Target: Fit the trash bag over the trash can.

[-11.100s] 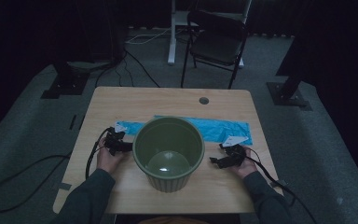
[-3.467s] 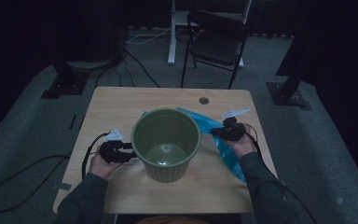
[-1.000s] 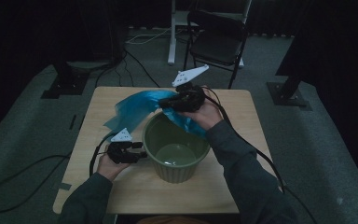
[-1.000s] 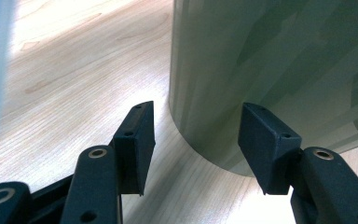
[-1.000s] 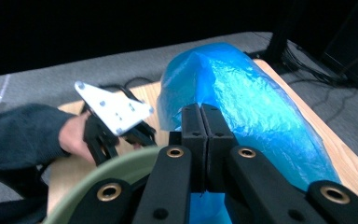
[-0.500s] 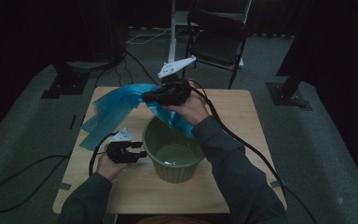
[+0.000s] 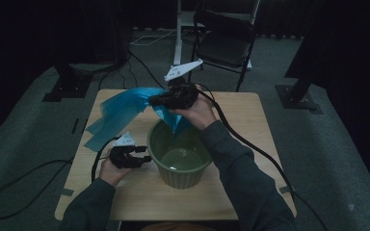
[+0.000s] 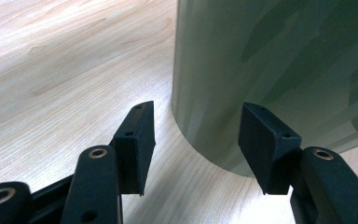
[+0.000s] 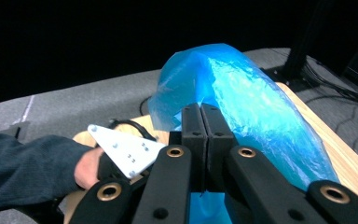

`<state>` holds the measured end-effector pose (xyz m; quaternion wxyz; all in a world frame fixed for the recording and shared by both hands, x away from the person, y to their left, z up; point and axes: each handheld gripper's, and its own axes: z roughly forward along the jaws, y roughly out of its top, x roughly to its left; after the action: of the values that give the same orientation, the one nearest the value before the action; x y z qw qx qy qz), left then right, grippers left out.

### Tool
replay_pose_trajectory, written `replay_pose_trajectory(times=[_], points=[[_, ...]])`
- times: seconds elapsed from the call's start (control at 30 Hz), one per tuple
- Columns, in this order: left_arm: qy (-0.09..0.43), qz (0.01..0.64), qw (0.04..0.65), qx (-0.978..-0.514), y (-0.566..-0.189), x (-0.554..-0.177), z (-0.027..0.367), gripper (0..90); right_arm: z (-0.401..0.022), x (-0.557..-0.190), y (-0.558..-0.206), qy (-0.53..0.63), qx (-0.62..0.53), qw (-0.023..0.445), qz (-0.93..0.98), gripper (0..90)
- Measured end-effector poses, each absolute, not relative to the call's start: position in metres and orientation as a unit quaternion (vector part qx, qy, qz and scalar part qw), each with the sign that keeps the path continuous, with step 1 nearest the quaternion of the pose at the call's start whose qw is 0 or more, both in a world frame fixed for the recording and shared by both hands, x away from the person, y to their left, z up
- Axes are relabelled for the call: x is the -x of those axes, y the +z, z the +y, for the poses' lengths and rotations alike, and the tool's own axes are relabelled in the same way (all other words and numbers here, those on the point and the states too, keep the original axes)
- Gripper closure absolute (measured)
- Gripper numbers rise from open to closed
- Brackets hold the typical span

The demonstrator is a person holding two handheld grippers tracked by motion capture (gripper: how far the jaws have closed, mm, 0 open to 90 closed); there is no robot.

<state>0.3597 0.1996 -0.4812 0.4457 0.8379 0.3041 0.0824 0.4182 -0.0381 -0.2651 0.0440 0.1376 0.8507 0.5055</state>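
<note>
The blue plastic bag [image 7: 120, 108] is thin, glossy and half see-through, bright blue where the light catches it and creased all over. The right gripper [image 7: 155, 99] holds it up over the far rim of the green bin [image 7: 179, 156], with its fingers clenched tight on a pinch of the film. In the right gripper view the two black fingers [image 9: 192, 126] press flat together with the bag [image 9: 256, 112] bulging out beyond them like a puffed sleeve, wrinkled and shiny.

From the grip the bag runs two ways in the high view. The longer part trails out to the left and down, its end draped over the left part of the wooden table [image 7: 250, 139]. A shorter part hangs down from the fingers past the rim and into the mouth of the bin.

The bin is a round, olive-green plastic pail standing upright near the middle of the table, with a pale sheen on its inner floor. In the left gripper view its smooth wall [image 8: 270, 70] rises straight from the wood.

The left gripper [image 7: 144, 155] lies low on the table just beside the left side of the bin. Its fingers [image 8: 137, 140] are released, spread apart with nothing between them, pointing at the foot of the wall without touching it.
</note>
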Motion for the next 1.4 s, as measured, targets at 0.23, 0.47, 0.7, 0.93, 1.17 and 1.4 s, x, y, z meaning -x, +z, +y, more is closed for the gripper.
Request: replay_pose_trajectory(times=[0.23,0.47,0.7,0.93,1.17,1.4], points=[[0.082,0.304,0.453,-0.834,-0.48,-0.359,0.201,46.3,-0.049,-0.417,-0.273,0.495,-0.143,0.053,0.855,89.6],[0.083,0.304,0.455,-0.833,-0.479,-0.36,0.203,46.8,-0.061,-0.421,-0.281,0.491,-0.155,0.055,0.856,89.6],[0.088,0.305,0.458,-0.83,-0.477,-0.359,0.205,48.0,-0.074,-0.423,-0.289,0.489,-0.169,0.055,0.854,89.6],[0.104,0.313,0.469,-0.819,-0.472,-0.358,0.212,47.8,-0.084,-0.42,-0.296,0.488,-0.17,0.055,0.854,89.6],[0.127,0.323,0.489,-0.801,-0.463,-0.355,0.224,47.6,-0.092,-0.416,-0.299,0.487,-0.173,0.057,0.854,89.6],[0.155,0.332,0.505,-0.781,-0.453,-0.351,0.236,47.3,-0.09,-0.409,-0.299,0.483,-0.16,0.059,0.859,89.6]])
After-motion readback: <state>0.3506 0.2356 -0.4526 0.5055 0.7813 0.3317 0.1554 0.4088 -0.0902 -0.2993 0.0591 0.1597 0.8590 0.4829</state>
